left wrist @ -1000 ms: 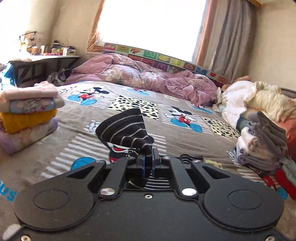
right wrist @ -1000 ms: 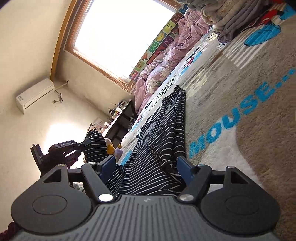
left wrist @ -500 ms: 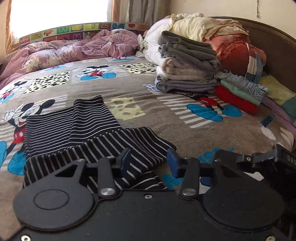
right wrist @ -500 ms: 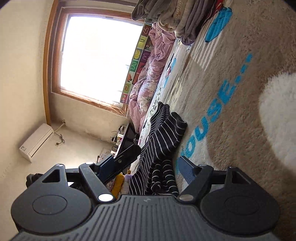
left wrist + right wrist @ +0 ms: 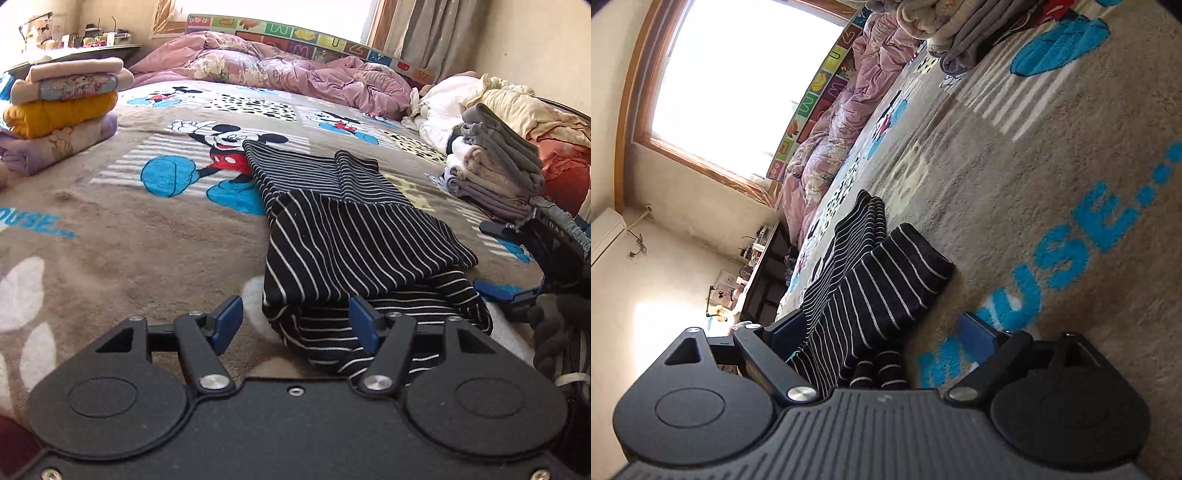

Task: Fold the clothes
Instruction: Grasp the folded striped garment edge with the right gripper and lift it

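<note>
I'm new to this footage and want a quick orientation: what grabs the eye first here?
The black striped garment lies partly folded in the middle of the cartoon-print blanket, with the open left tongs just short of its near edge and the open right tongs at its side. Folded stacks flank it: a colourful pile at far left and a grey pile at right. A rumpled pink quilt lies under the window.

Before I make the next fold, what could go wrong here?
Both tongs are open, so nothing pins the striped garment; a careless pass could undo the fold. Its near edge bunches between the left tongs, so closing may grab several layers. The right tongs sit close by, and the two tools could collide.
</note>
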The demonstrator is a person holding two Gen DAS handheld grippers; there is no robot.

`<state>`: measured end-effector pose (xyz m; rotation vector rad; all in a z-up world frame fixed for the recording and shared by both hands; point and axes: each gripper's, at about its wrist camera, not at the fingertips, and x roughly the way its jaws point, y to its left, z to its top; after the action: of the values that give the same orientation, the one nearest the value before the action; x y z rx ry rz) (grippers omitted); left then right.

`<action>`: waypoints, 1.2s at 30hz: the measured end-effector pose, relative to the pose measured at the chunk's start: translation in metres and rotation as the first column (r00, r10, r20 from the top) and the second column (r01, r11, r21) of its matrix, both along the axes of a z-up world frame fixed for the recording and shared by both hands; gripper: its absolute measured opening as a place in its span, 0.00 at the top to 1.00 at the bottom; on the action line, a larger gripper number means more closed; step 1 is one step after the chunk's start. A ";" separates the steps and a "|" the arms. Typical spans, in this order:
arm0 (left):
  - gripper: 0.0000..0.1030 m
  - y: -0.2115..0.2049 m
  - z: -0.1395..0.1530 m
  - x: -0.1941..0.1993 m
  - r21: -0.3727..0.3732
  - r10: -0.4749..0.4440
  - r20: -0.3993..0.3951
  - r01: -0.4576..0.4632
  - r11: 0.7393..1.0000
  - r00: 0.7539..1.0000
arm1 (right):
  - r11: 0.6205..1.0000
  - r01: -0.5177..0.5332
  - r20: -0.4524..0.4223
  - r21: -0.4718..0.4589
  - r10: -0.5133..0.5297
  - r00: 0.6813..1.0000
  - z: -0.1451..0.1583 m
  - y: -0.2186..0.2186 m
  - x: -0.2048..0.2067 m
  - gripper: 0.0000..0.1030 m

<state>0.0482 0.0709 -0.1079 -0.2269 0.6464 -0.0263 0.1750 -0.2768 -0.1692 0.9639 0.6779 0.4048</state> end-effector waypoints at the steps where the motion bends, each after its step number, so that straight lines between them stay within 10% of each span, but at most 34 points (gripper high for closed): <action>1: 0.40 0.000 -0.004 0.000 -0.006 0.008 -0.008 -0.008 1.000 1.000 | 1.000 0.007 -0.005 -0.019 -0.007 1.000 0.003 0.004 0.005 0.12; 8: 0.40 -0.002 -0.021 0.000 -0.007 0.023 0.001 -0.023 1.000 1.000 | 0.999 0.032 -0.007 -0.020 -0.033 0.999 0.008 0.013 0.030 0.46; 12: 0.73 -0.001 -0.023 0.006 0.011 0.046 0.010 -0.046 0.999 0.999 | 1.000 0.023 0.016 0.010 -0.023 1.000 0.010 0.014 0.041 0.87; 20: 0.88 -0.032 -0.014 -0.001 0.180 -0.057 0.089 0.040 0.983 0.994 | 0.996 -0.014 0.152 0.083 0.002 0.988 0.047 0.007 0.051 0.93; 26: 0.75 -0.077 -0.025 -0.006 0.450 -0.228 0.075 0.171 0.877 0.971 | 0.997 -0.022 0.188 0.076 0.007 0.982 0.065 -0.009 0.058 0.93; 36: 0.59 -0.060 -0.007 -0.013 0.383 -0.205 0.080 0.159 0.910 0.976 | 0.996 0.003 0.151 0.092 -0.017 0.988 0.046 -0.034 0.049 0.93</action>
<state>0.0354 0.0108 -0.1154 0.2060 0.5400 -0.0944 0.2243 -0.3107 -0.1228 1.0116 0.5196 0.4985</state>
